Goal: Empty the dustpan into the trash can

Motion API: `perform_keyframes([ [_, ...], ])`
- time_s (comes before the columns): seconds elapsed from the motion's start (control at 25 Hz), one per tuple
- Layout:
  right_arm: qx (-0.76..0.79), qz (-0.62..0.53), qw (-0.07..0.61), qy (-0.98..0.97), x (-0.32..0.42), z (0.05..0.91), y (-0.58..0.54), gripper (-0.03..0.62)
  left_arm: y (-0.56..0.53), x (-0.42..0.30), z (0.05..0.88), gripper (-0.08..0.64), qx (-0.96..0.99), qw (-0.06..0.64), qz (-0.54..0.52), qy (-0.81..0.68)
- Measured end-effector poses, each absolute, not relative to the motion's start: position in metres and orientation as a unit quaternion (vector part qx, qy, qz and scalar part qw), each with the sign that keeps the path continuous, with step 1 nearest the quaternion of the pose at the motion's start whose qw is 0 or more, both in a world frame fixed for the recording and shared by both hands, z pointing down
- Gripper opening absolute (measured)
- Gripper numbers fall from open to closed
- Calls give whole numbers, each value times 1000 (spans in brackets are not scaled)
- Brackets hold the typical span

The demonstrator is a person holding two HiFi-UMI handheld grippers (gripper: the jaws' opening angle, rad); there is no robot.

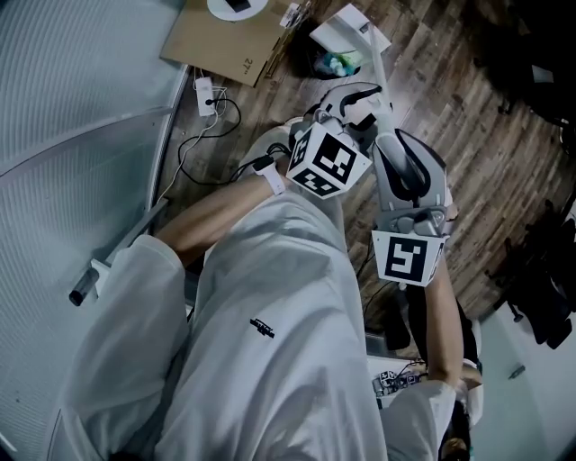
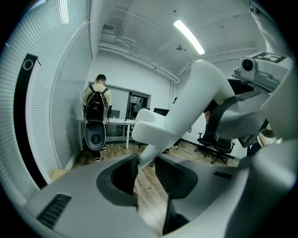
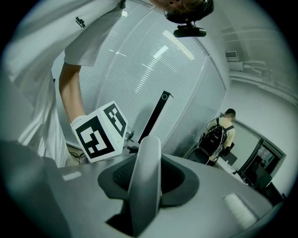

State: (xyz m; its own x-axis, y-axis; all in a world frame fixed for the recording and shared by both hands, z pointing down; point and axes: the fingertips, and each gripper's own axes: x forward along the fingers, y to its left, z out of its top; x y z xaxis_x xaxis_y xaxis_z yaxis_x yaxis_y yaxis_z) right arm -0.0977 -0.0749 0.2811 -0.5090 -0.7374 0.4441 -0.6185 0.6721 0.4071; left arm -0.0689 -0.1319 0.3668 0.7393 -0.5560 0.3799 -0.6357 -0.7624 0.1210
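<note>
- Dark wood-plank floor fills the right and top of the head view; pale ribbed curved wall runs down its left side
- Person in a white shirt looks steeply down, both forearms reaching forward, one tool in each hand
- Flat brown cardboard sheet lies on the floor at top left, near the wall
- White plastic long-handled dustpan: its pan sits at the top centre of the head view, off at the far end of its slim white handle, just beside the dark trash can; whether the pan touches the can cannot be told
- The trash can has a dark opening with green and pale scraps showing in it
- Right tool: clenched on the dustpan handle, which stands upright between the jaws and fills the gap
- Left tool: further along the same handle, jaws closed on its narrow part at the pad tips; marker cubes of both tools close together
- Person with a black backpack stands in the far corner, back turned
- White power adapter with a black cable lies on the floor by the wall
</note>
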Motion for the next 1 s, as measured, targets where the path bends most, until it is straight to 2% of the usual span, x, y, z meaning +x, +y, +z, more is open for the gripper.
perform_keyframes([
  [0.64,419,-70,300,-854,-93,285,-74,121,-129,-64,371,118,926,121,162,-318],
  [1.0,480,-53,274,-831,-76,265,-67,121,-121,-45,350,118,940,104,167,-280],
])
